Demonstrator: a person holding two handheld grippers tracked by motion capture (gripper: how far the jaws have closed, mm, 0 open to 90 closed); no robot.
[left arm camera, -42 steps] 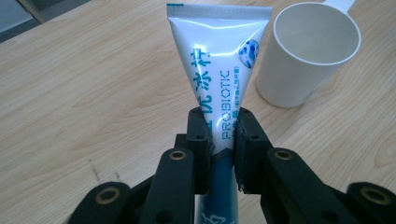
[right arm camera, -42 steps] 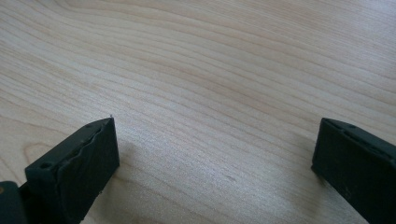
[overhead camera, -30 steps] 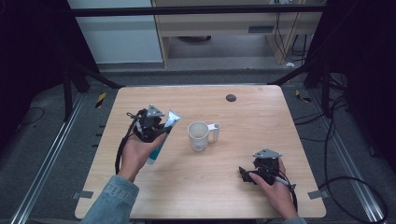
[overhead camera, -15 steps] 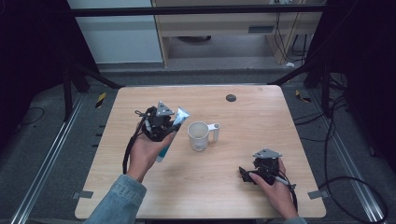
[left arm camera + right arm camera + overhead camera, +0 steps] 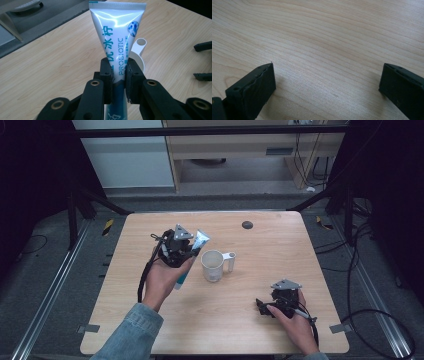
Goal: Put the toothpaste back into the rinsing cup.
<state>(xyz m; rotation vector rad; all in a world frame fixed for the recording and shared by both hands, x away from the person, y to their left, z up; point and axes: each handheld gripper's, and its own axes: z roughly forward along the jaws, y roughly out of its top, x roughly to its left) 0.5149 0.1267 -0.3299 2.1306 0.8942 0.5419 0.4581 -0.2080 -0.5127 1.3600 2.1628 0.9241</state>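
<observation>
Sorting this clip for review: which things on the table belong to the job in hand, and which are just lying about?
In the job:
- toothpaste tube, clamped in the left claw
- white cup, right beside it

Lying about:
- small dark disc near the table's far edge
- right claw, open, nothing in it

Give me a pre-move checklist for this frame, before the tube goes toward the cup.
1. Grip on the tube: ok. The left tool is shut on the toothpaste tube, pads pressing its middle.
2. Tube clear of the table: ok. In the high view it hangs off the table, crimped end up.
3. Cup standing: ok. The white cup is upright, mouth open, handle pointing right.
4. Tube apart from cup: ok. The tube sits just left of the cup, not touching.
5. Right tool out of the way: ok. The right tool is open, low over the table near the front right, away from the cup.
6. Cup contents: cannot tell.
</observation>
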